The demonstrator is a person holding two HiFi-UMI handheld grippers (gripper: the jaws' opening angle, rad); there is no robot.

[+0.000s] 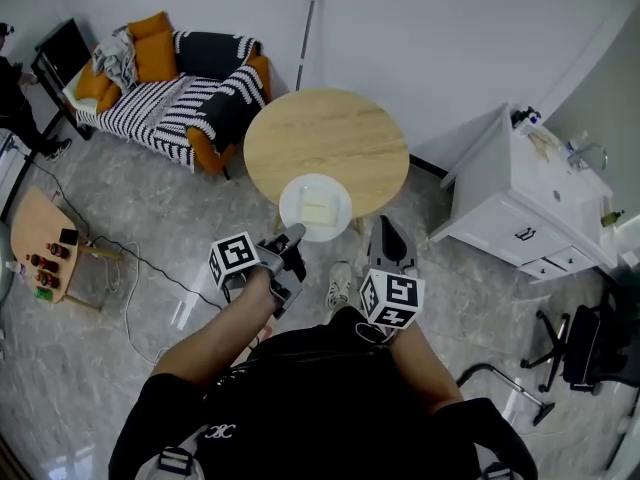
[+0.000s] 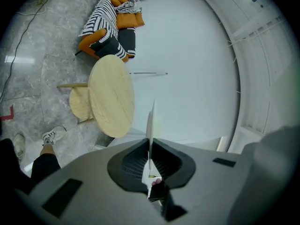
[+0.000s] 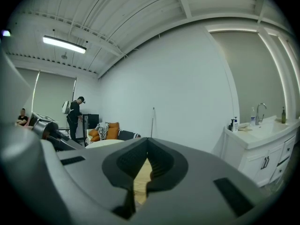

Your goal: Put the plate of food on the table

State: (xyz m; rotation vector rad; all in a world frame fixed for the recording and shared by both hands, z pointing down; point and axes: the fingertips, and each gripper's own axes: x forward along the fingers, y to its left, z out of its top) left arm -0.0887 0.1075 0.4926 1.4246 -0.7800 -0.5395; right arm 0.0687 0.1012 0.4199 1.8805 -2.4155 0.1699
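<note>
At the near edge of the round wooden counter [image 1: 330,133], you have the white plate [image 1: 315,206] pinched by its near rim in your left claw [image 1: 290,236]. The pale slab of food [image 1: 316,209] sits in the middle of the plate. In the left gripper view the plate shows edge-on, running straight out from between the closed jaws, so you are gripping the thin rim alone. That leaves the food untouched and the plate's underside free to meet the wood.

The same view shows a gap between the plate and the counter's edge, so the plate seems to be in the air and not yet set down. From your head view it overlaps the near rim of the counter, and part of it reaches out over the floor.

Your right claw [image 1: 388,230] hangs just right of the plate with its jaws closed tip to tip on nothing. Only a sliver of the wood shows behind them. It looks held aside so the left one has room.

I judge the next move is to carry the plate farther over the counter and keep it level so the food stays put. One grip on the rim gives little guard against tipping.
</note>
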